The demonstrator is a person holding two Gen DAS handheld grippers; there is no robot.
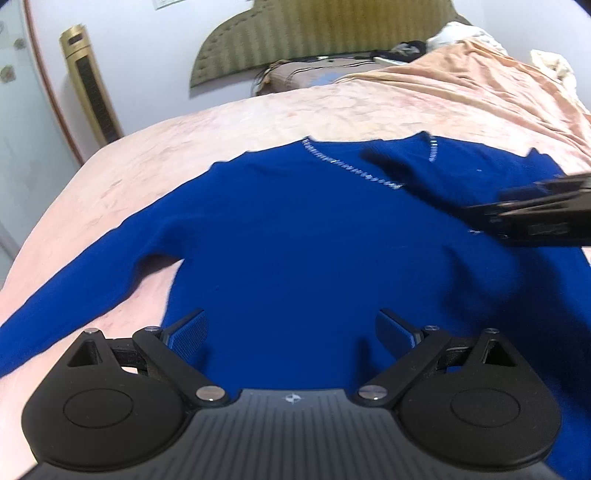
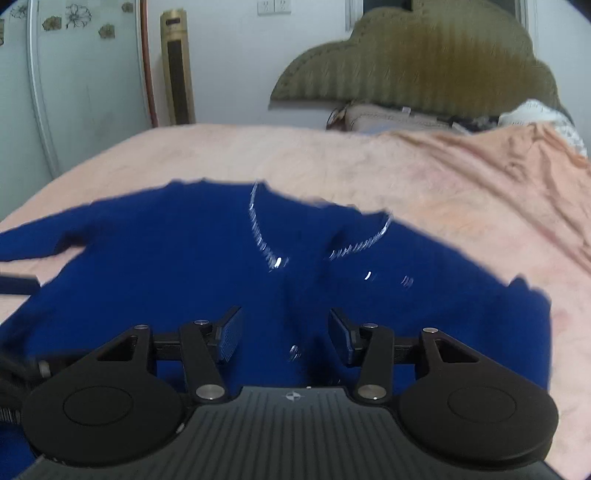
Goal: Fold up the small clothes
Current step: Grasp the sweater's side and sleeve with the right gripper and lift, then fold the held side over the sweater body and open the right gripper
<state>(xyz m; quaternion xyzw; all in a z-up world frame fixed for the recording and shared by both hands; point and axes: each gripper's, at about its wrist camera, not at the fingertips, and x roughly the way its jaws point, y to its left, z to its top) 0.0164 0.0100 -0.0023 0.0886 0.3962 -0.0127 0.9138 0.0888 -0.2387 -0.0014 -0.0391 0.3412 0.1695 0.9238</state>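
Note:
A royal-blue sweater (image 1: 295, 229) with a sparkling V-neck trim (image 1: 351, 170) lies flat on the bed, front up. One sleeve (image 1: 74, 295) stretches toward the lower left. My left gripper (image 1: 291, 328) hovers over the sweater's lower hem, open wide, with nothing between its pads. My right gripper (image 2: 286, 336) is open over the sweater (image 2: 184, 266) near its middle, and its pads are not pressing on the cloth. In the left wrist view the right gripper (image 1: 491, 218) comes in from the right edge above the sweater's right side. One left gripper finger (image 2: 18, 282) shows at the left edge of the right wrist view.
The bed is covered by a peach sheet (image 1: 258, 122), rumpled at the far right (image 1: 480, 81). Pillows and dark items (image 1: 295, 77) lie against an olive headboard (image 1: 332, 33). A gold tower fan (image 1: 90, 85) and a wardrobe door (image 2: 88, 74) stand beyond the bed's left side.

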